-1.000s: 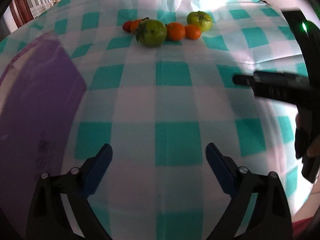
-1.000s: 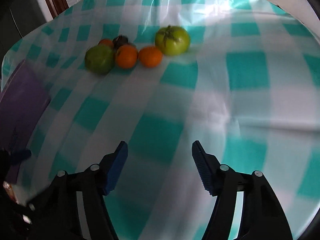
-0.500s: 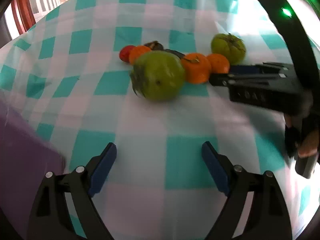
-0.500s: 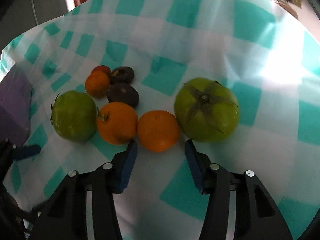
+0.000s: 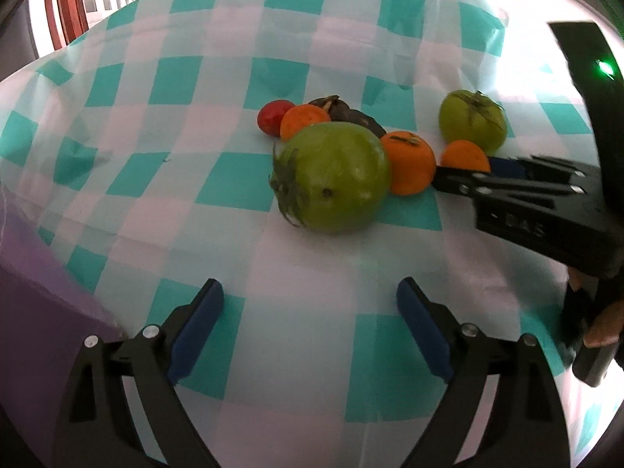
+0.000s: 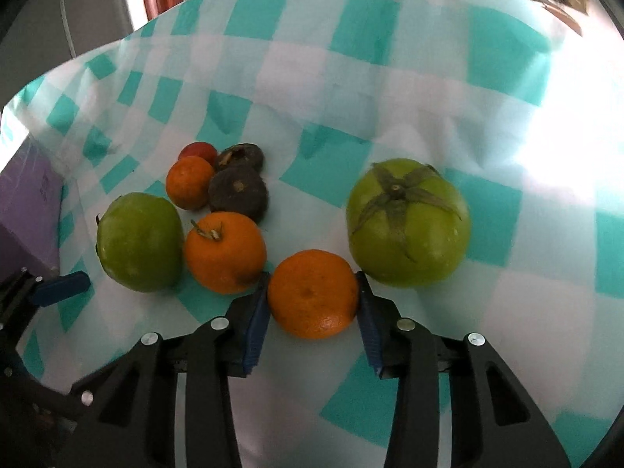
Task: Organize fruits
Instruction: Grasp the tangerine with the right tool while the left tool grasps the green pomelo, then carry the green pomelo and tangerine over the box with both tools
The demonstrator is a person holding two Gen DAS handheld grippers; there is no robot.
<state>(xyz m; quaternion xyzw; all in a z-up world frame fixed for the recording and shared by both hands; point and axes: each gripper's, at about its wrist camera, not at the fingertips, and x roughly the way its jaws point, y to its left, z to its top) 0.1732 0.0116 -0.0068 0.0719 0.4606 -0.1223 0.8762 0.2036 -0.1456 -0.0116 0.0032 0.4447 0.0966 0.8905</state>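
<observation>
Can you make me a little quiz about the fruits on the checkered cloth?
1. True or false: the left gripper is holding a fruit.
2. Which fruit sits between the right gripper's pads? A) orange B) red tomato C) dark fruit
3. How many big green tomatoes are on the checkered cloth?

Key: 1. False, it is open and empty. 2. A. 3. Two: one on the left, one on the right.

Our right gripper [image 6: 312, 304] has its jaws against both sides of a near orange [image 6: 312, 293]; a green tomato [image 6: 407, 228] sits just right.
</observation>
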